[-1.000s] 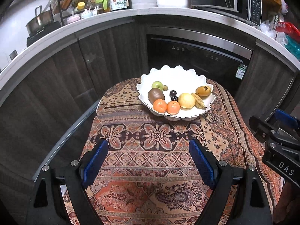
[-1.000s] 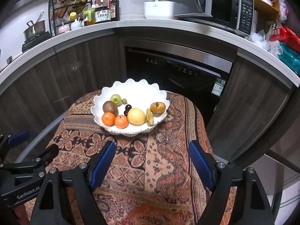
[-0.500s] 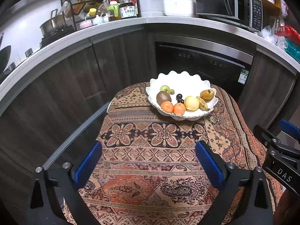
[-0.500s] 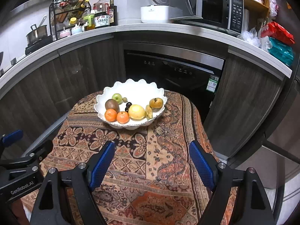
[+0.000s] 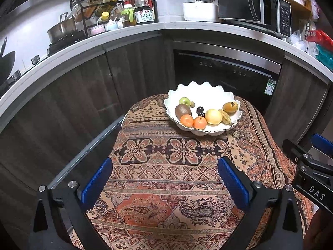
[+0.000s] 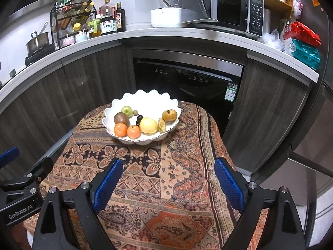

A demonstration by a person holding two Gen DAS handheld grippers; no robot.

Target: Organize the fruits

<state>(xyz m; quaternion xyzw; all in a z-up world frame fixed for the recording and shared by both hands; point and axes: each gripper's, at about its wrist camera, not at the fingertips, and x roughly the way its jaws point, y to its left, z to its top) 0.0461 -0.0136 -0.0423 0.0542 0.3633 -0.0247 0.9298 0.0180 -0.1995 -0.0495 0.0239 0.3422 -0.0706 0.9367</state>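
A white scalloped bowl (image 5: 208, 92) (image 6: 154, 102) stands at the far end of a small table under a patterned cloth (image 5: 166, 166) (image 6: 166, 166). In it lie a kiwi (image 5: 182, 110), a green apple (image 5: 184, 101), two oranges (image 5: 186, 120) (image 5: 200, 122), a yellow pear (image 5: 213, 116), a small banana (image 5: 225, 116), a mango (image 5: 230, 106) and dark grapes (image 5: 200, 109). My left gripper (image 5: 165, 179) is open and empty, well short of the bowl. My right gripper (image 6: 168, 180) is open and empty too, also back from the bowl.
Dark cabinets and a built-in dishwasher (image 6: 187, 79) stand behind the table. The counter carries a spice rack (image 5: 95, 10), bottles, a pot (image 5: 60, 28), a rice cooker (image 5: 199, 2) and a microwave (image 6: 224, 10). The table edge drops off left and right.
Both grippers have drawn back and risen away from the bowl, which looks smaller and farther. Both stay open and empty. The fruit has not moved.
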